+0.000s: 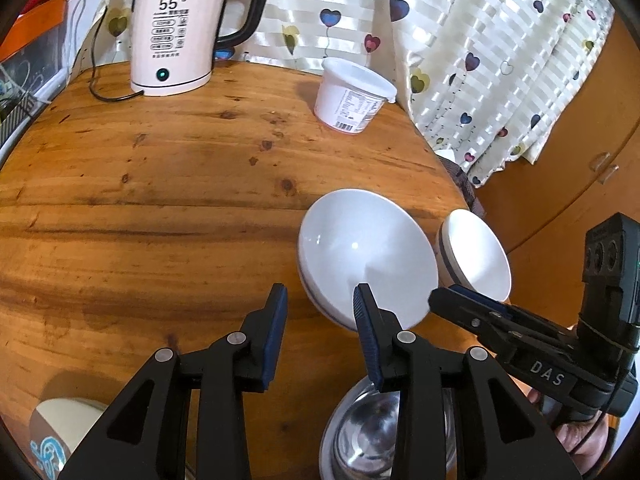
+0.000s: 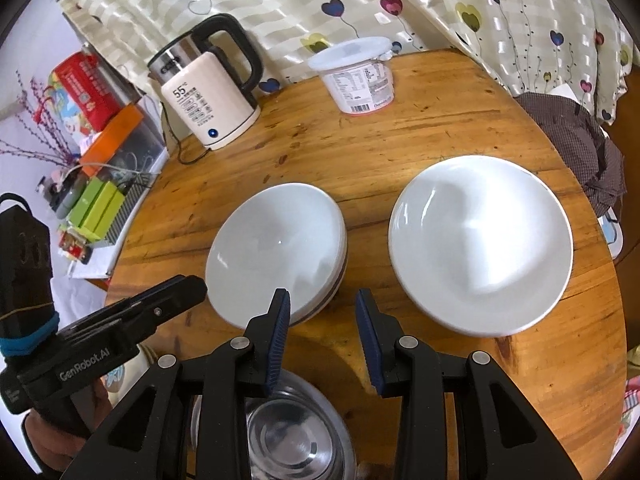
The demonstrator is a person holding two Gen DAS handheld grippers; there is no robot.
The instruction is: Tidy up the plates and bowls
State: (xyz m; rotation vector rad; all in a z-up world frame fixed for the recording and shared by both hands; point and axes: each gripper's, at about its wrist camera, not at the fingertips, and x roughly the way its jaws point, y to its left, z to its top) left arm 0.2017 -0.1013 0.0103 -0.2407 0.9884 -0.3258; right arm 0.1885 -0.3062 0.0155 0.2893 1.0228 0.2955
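Two white stacks sit on the round wooden table (image 2: 440, 136). The left stack of bowls (image 2: 276, 248) shows in the left wrist view as the near one (image 1: 360, 252). The right white plate (image 2: 480, 248) shows in the left wrist view as a smaller dish (image 1: 476, 256). A steel bowl (image 2: 292, 436) lies under the grippers and shows in the left wrist view (image 1: 368, 436). My left gripper (image 1: 320, 320) is open and empty, near the bowl stack. My right gripper (image 2: 323, 320) is open and empty, between the two stacks.
A white kettle (image 2: 212, 100) with cord stands at the back left, and a lidded white tub (image 2: 360, 76) at the back. A cream cup (image 1: 60, 432) sits at the near left. A curtain (image 1: 460, 40), dark cloth (image 2: 576, 136) and cluttered shelf (image 2: 100, 152) surround the table.
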